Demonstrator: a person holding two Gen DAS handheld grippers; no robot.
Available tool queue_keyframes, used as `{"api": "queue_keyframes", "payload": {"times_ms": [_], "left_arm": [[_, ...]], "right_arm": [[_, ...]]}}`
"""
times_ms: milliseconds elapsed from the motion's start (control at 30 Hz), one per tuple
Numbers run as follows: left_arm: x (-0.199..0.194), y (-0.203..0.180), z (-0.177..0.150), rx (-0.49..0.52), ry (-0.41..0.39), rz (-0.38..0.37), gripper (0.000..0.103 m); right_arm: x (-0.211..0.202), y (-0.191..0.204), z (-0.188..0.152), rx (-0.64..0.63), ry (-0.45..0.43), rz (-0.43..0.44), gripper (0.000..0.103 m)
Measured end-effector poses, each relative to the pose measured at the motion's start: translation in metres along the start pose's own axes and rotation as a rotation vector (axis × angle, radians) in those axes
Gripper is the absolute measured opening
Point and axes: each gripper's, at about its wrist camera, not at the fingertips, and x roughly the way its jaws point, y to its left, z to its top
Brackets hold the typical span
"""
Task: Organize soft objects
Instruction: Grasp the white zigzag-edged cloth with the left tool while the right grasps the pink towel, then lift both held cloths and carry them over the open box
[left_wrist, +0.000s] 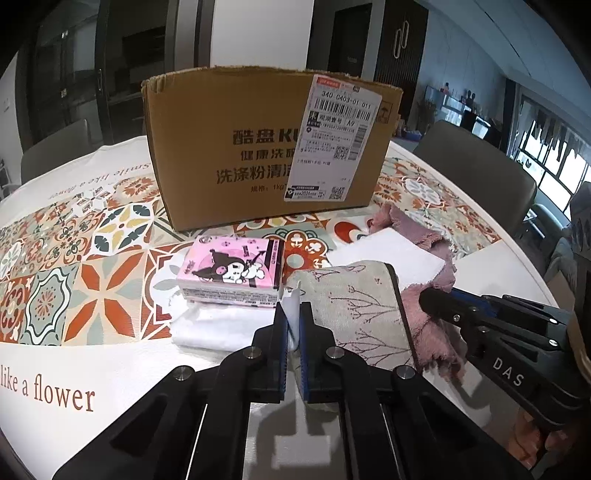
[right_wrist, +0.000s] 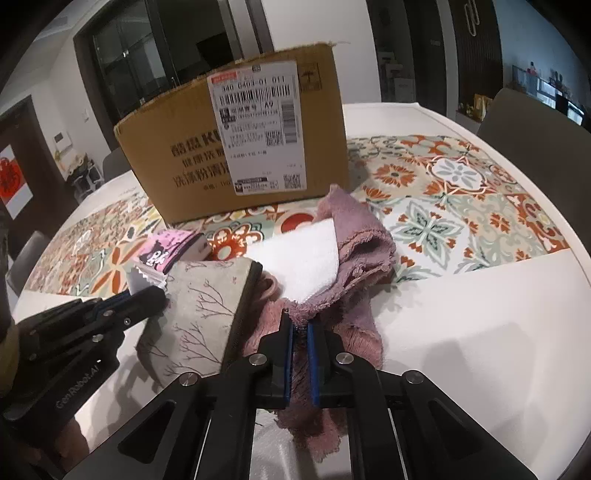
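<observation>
The round white table (left_wrist: 55, 387), with its patterned tile runner (left_wrist: 74, 258), carries everything. At the far side stands an open cardboard box (left_wrist: 229, 147), shipping label facing us; it looks like the place the soft things are meant to go, though its inside is hidden from here.

Near the box on the right lies a mauve towel (right_wrist: 354, 236), rumpled and folded over a white cloth (right_wrist: 306, 258). The right gripper (right_wrist: 300, 354) has its fingers nearly closed on the towel's near frayed edge, probably so the towel can be lifted clear of the heap by one corner.

Just left of the towel sits a grey fabric pouch (left_wrist: 354, 314) printed with bare branches, its dark zip edge lying against the towel. It rests partly on the pile, tilted.

Left again is a pink tissue pack (left_wrist: 232, 269) with a cartoon figure, stacked on what seems to be another pack, and that on a flat white wrapped wad (left_wrist: 214, 328).

The left gripper (left_wrist: 291, 332) has its fingers drawn close together on a small white tab or wrapper edge (left_wrist: 291, 314) sticking up between the pouch and the tissue pack. Whether that tab belongs to the pouch or the wrapping below, I cannot tell. Pinching such a thin edge is likely the easiest hold on something limp.
</observation>
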Motion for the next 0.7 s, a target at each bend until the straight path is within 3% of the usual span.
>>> {"api": "queue_keyframes", "payload": {"times_ms": [700], "left_arm": [[-0.058, -0.007, 0.02, -0.019, -0.161, -0.052, 0.006]], "right_arm": [[-0.069, 0.019, 0.022, -0.071, -0.191, -0.03, 0.008]]}}
